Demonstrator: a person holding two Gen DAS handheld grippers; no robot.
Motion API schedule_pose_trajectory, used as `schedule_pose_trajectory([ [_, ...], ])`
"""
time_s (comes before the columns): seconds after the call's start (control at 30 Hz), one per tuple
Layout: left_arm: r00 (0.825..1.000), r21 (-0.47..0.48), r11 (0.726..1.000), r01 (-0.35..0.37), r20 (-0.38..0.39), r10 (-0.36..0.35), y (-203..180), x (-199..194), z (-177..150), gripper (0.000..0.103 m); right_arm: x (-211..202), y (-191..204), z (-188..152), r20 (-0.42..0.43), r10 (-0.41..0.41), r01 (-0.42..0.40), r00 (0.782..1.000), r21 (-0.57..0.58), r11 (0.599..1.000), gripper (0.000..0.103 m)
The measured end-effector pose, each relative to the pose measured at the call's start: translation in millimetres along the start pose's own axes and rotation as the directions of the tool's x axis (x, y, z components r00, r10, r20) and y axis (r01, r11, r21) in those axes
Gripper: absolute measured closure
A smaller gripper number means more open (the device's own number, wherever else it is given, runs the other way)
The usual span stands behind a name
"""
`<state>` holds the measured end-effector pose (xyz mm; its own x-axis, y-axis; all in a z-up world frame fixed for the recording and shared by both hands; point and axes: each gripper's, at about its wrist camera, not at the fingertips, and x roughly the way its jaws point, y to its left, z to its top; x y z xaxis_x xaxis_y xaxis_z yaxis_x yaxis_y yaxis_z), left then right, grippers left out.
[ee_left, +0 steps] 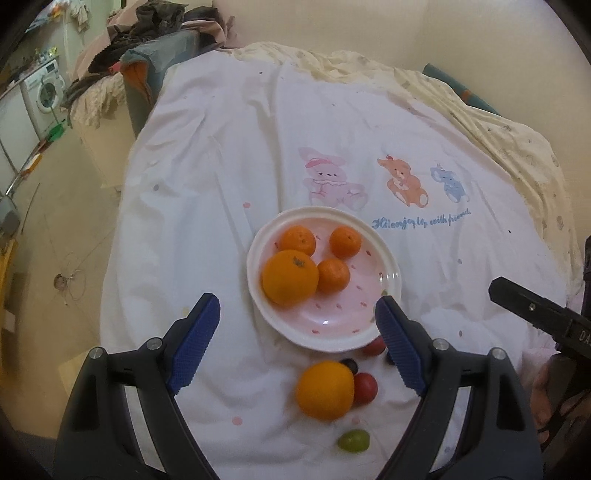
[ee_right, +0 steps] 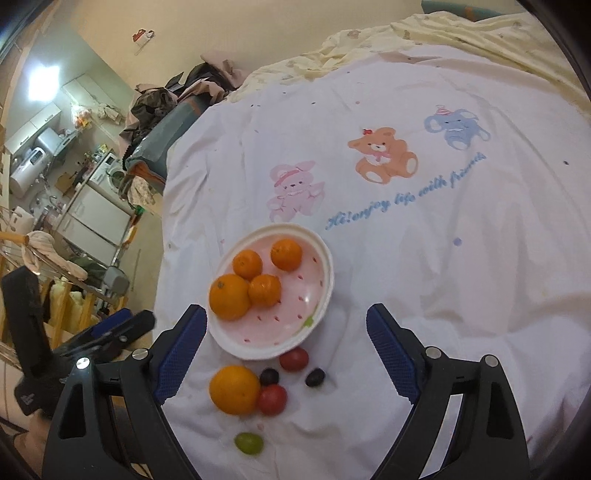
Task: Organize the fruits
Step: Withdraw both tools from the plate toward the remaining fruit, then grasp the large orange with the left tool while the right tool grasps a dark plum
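Cream wall (ee_left: pixel 369 26), beige floor (ee_left: pixel 66 206), washing machine (ee_left: pixel 42 88), white bedspread (ee_right: pixel 424 258)

Both wrist views are moderately lit with a warm, yellowish cast and soft, hazy detail. In the right wrist view the brightest spot is a blown-out ceiling light (ee_right: pixel 43 82) at ten o'clock, washed to white. The white bedsheet (ee_right: pixel 424 258) reads evenly bright, its creases giving only faint grey shadows (nothing hard-edged). Small glints sit on the plate (ee_left: pixel 388 275) rim toward three o'clock in the left wrist view. Fisheye bending is strong: the bed edge curves, and a dark vignette ring closes each corner. The green grape (ee_left: pixel 354 441) at six o'clock is smeared, as are the nearest black gripper bodies along the bottom edge.
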<state>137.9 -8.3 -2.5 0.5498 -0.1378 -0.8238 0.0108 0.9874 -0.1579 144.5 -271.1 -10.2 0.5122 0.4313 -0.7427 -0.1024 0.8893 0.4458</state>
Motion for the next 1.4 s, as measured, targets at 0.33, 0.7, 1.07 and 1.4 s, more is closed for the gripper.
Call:
schedule_pose_trajectory([
  [0.33,0.997,-0.034,0.997,-0.062,-0.048,0.060,13.7,-3.7,-28.5,0.001,-10.8,-6.7,-30.3,-0.016,-0.034,0.034,0.999,0.040,0.999,0.012],
  [0.7,0.982,-0.098,0.991,-0.091,-0.174,0.073,22.8,22.8,-51.6,0.001,3.2,-17.7,-46.8,-0.098,-0.062,0.072,0.993,0.104,0.992,0.012],
  [1.07,0.936,-0.078,0.997,0.021,-0.348,-0.047,-11.7,72.9,-69.3,0.016,12.0,-34.7,-48.4,-0.138,-0.048,0.073,0.989,0.187,0.980,0.012],
  [1.4,0.902,-0.188,0.980,0.060,-0.412,-0.134,-7.7,95.6,-74.7,0.050,14.2,-39.0,-47.8,-0.154,-0.047,0.077,0.987,0.193,0.978,0.012],
])
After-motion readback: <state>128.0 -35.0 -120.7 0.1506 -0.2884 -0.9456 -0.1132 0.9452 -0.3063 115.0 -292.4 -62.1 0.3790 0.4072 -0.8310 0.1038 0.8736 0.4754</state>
